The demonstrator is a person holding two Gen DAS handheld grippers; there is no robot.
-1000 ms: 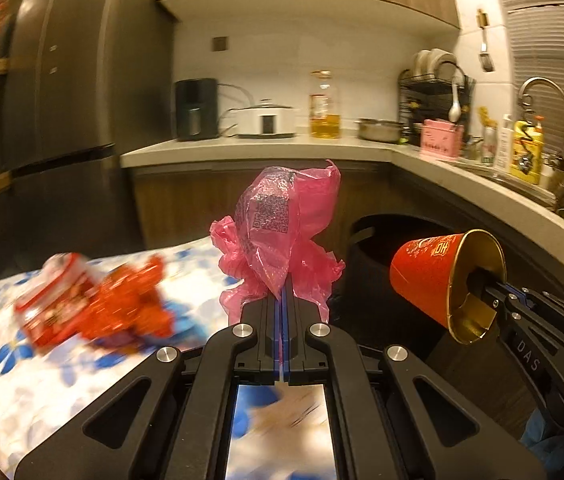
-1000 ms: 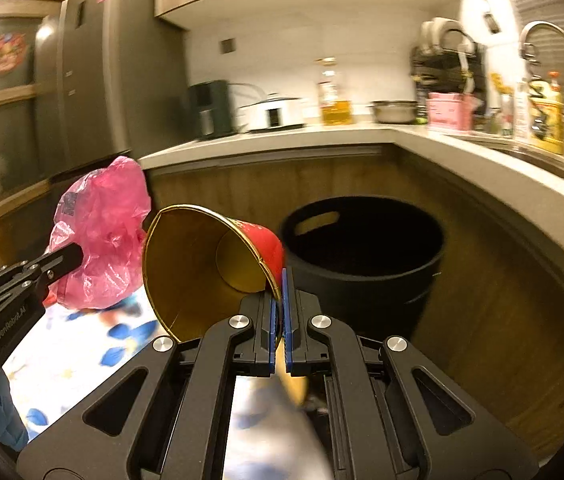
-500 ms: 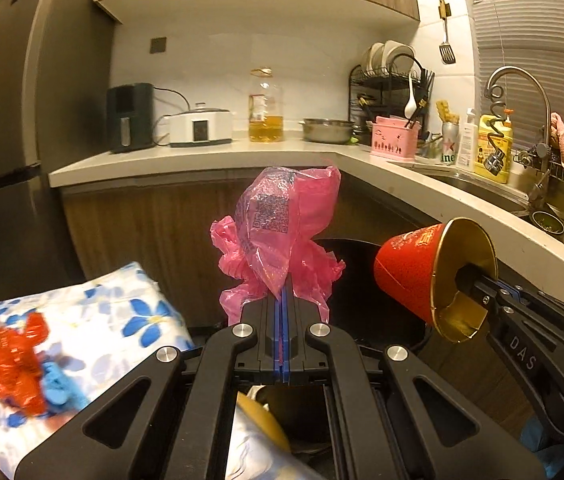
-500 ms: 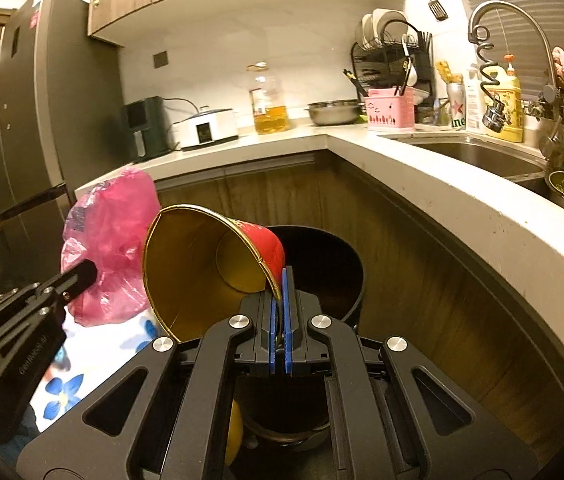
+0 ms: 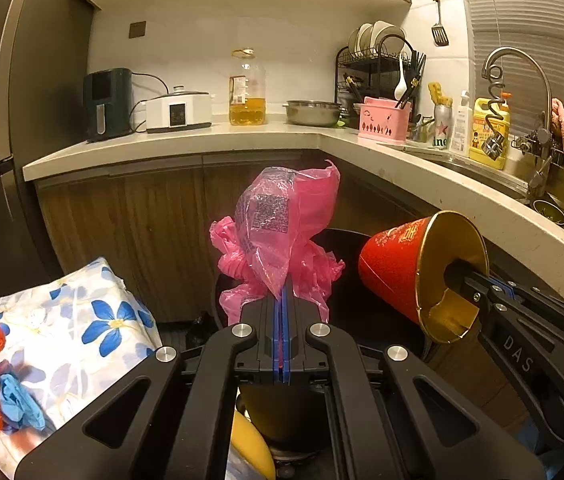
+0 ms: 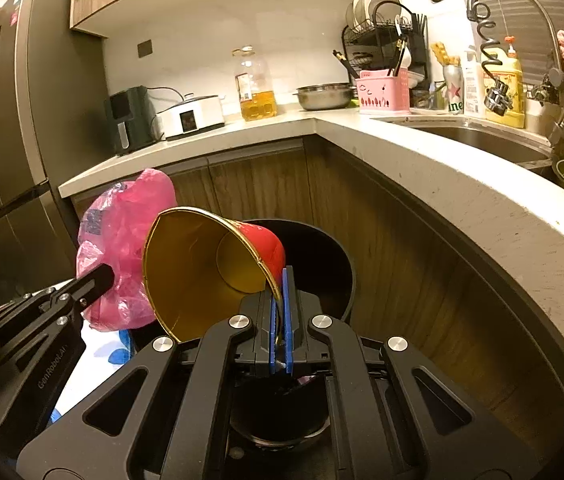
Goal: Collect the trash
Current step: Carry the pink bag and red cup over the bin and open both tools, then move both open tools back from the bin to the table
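A crumpled pink plastic bag (image 5: 282, 236) and a tilted red, gold-lined paper cup (image 5: 421, 268) hang above the black bin (image 6: 321, 256).

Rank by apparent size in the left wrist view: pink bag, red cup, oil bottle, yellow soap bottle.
1. pink bag
2. red cup, close behind; both are near the camera, so their true sizes are unsure
3. oil bottle
4. yellow soap bottle

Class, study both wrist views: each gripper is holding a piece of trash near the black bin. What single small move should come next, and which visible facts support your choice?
Probably ease both grippers a little further forward over the black bin before letting go. The left gripper is shut on the pink plastic bag and the right gripper pinches the rim of the red paper cup; the bin's opening lies just ahead and below them.
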